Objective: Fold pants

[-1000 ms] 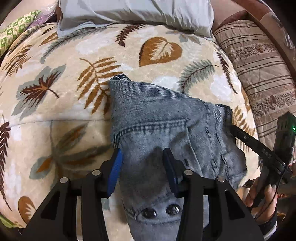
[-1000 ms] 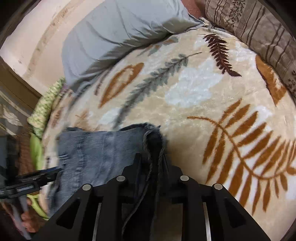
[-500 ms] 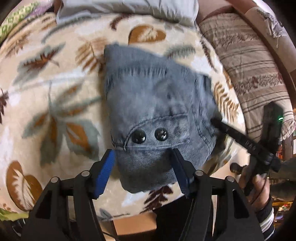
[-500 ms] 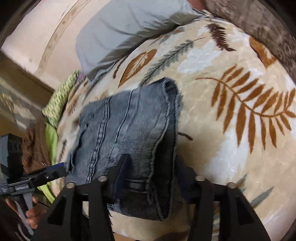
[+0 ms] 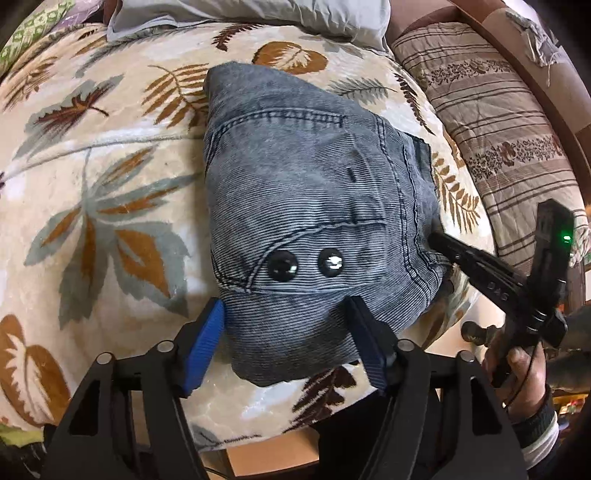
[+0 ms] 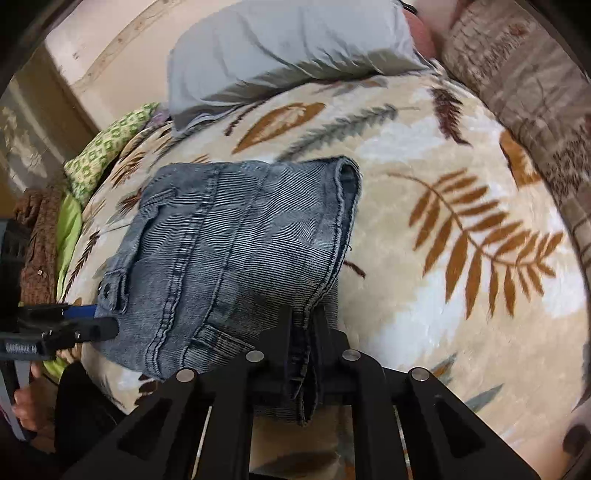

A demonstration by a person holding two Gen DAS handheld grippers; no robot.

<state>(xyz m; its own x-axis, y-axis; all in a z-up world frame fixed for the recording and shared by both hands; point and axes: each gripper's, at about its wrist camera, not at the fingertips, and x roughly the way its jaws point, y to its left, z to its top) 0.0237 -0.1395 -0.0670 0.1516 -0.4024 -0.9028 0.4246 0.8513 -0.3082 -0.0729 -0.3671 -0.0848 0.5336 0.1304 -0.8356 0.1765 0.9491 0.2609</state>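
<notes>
Folded blue-grey denim pants [image 5: 303, 177] lie on the leaf-print blanket [image 5: 110, 184], two dark buttons facing up. My left gripper [image 5: 286, 317] straddles the near edge of the pants. Its jaws are opening and the blue pads [image 5: 207, 339] stand off the cloth. At the right side my right gripper [image 5: 439, 240] reaches into the pants, held by a hand [image 5: 517, 369]. In the right wrist view my right gripper [image 6: 303, 317] is closing, shut on the seamed edge of the pants [image 6: 229, 236]. The left gripper [image 6: 99, 321] shows at the far left.
A grey pillow [image 5: 258, 14] lies at the back of the bed, with striped brown bedding [image 5: 509, 129] along the right. A green patterned cloth [image 6: 107, 155] sits at the far left corner. The near edge of the blanket [image 5: 258, 424] drops off just under my grippers.
The pants came down flat toward the near bed edge. My left jaws widened and let go of the cloth, drawing back past the buttons. The right jaws narrowed on the pants edge.
</notes>
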